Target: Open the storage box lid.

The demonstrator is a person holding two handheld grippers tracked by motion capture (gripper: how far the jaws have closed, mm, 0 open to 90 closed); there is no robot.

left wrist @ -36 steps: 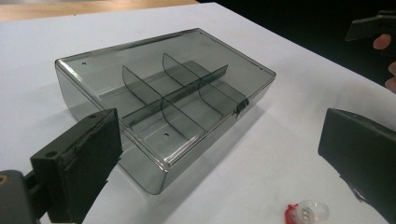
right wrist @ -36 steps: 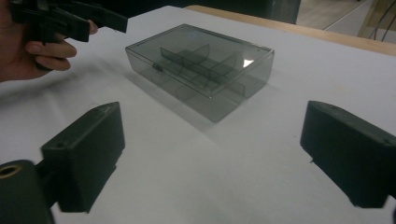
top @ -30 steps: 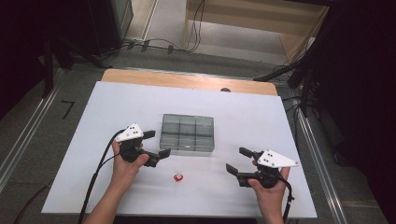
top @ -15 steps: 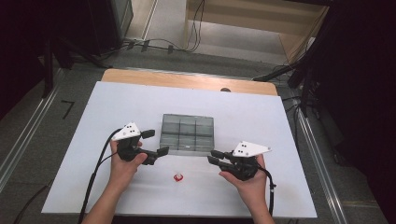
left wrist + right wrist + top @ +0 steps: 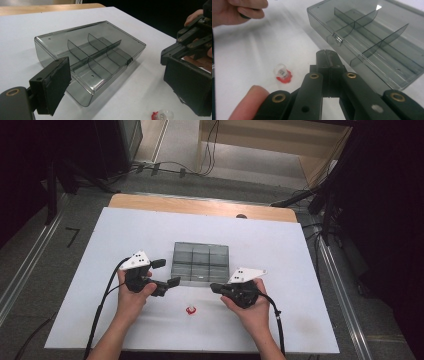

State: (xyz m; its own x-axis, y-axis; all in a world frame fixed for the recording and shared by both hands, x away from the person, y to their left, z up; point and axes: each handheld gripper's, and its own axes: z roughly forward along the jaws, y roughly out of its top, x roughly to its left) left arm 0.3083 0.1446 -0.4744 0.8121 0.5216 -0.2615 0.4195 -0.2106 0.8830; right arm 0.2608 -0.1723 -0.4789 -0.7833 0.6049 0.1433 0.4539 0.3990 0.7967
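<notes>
A smoky clear plastic box [image 5: 200, 262] with dividers, lid shut, lies mid-table. A small red-and-clear piece [image 5: 190, 309] rests on the table in front of it. My left gripper [image 5: 166, 272] is at the box's front-left corner and stands open; its pads [image 5: 53, 85] have just come in slightly and hold nothing. My right gripper [image 5: 215, 287] is by the box's front-right corner. Its jaws have just been closing and now meet with nothing between them [image 5: 327, 56]. The red piece [image 5: 282, 73] lies left of them, and the box latch [image 5: 337, 38] is just ahead.
The white table top [image 5: 100, 250] extends around the box, with a wooden strip [image 5: 200, 207] at its far edge. Cables trail from both grippers toward the near edge. Dark floor, rails and wires surround the table.
My right gripper has moved left across the table to the box's front-right corner and closed its jaws. The left hand has stayed put.
</notes>
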